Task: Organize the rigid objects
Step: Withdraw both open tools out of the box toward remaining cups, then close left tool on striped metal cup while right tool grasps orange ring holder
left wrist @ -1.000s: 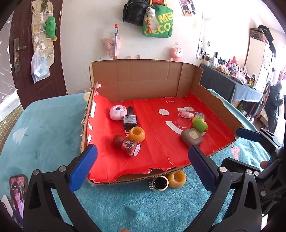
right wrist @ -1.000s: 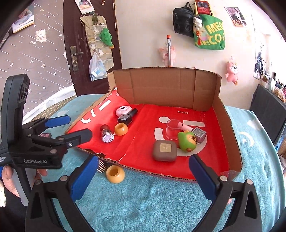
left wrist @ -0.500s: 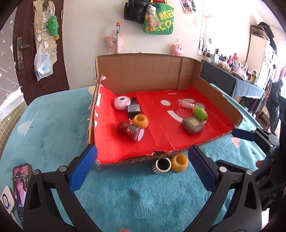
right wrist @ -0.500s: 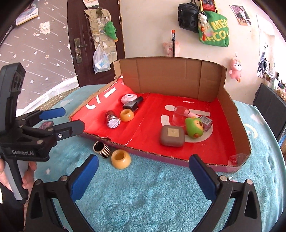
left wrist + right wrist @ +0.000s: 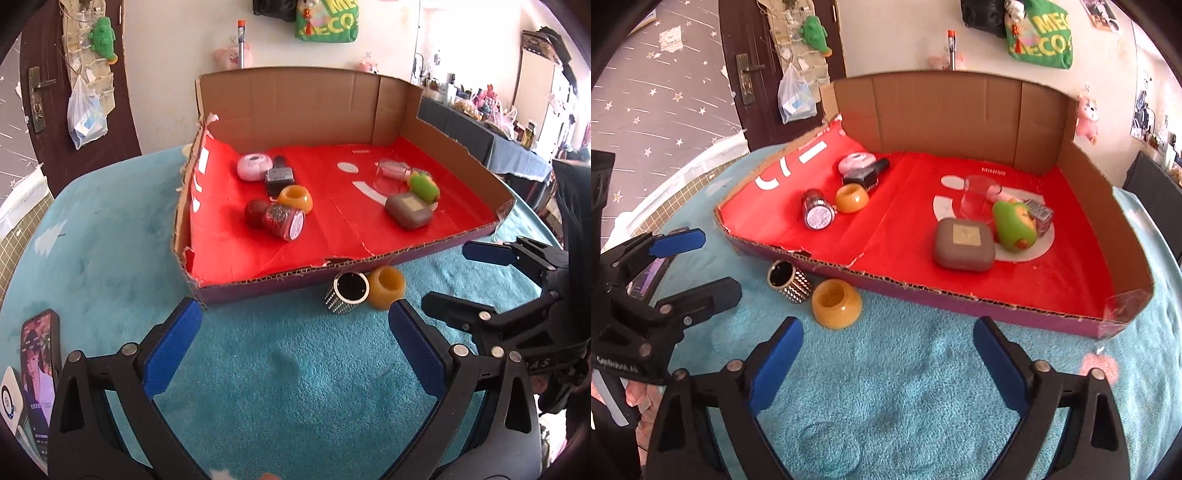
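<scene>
A red-lined cardboard tray (image 5: 258, 280) (image 5: 960, 293) lies on the teal cloth and holds several small items. Just outside its front wall sit an amber jar (image 5: 386, 287) (image 5: 836, 303) and a studded black-and-silver ring cup (image 5: 347, 293) (image 5: 788, 280), side by side. My left gripper (image 5: 293, 332) hangs open above the cloth, short of both, nothing between its fingers. My right gripper (image 5: 888, 345) is a little right of the amber jar; its jaws are closing with only cloth between them. Each gripper also shows in the other's view: the right gripper (image 5: 476, 277), the left gripper (image 5: 698, 262).
Inside the tray lie a second amber jar (image 5: 295, 197), a glitter bottle (image 5: 282, 221), a brown case (image 5: 962, 244), a green avocado toy (image 5: 1012, 225) and a clear cup (image 5: 979, 197). A phone (image 5: 37, 365) rests at the cloth's left edge.
Both grippers have sunk toward the cloth and drawn nearer the tray's front; the two loose items now look larger. The right gripper's fingers have narrowed slightly.
</scene>
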Demonstrator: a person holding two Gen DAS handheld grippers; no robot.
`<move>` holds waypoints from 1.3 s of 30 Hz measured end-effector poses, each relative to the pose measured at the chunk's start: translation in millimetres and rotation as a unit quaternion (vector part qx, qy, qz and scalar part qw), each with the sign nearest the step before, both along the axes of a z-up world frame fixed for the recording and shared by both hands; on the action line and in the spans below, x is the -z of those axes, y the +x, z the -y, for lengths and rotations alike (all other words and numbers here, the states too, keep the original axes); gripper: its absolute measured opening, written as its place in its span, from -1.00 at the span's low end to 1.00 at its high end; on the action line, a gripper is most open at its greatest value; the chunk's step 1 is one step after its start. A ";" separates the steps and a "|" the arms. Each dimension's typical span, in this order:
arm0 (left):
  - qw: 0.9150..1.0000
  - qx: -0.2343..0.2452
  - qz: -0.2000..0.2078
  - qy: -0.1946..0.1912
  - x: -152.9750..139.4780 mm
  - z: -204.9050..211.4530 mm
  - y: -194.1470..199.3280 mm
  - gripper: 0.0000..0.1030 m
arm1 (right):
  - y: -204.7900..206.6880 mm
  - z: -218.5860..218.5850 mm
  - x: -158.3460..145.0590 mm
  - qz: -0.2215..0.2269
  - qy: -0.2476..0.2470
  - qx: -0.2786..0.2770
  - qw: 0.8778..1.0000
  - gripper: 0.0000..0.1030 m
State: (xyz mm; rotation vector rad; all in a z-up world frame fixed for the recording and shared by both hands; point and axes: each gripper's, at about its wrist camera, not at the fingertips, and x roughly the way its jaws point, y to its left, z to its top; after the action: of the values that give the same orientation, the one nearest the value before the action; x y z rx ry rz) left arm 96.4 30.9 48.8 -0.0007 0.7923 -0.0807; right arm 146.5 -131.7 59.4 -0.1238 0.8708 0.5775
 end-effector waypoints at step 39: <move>0.998 -0.012 -0.052 -0.024 27.5 7.1 29.4 0.67 | 1.9 12.6 12.4 -0.003 -0.016 0.087 0.996 0.38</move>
State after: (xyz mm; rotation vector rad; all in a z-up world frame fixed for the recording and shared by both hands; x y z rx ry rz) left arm 125.8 23.7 21.3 -0.0593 0.8932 -0.0775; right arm 148.4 -144.3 47.0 -0.0740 0.8867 0.4026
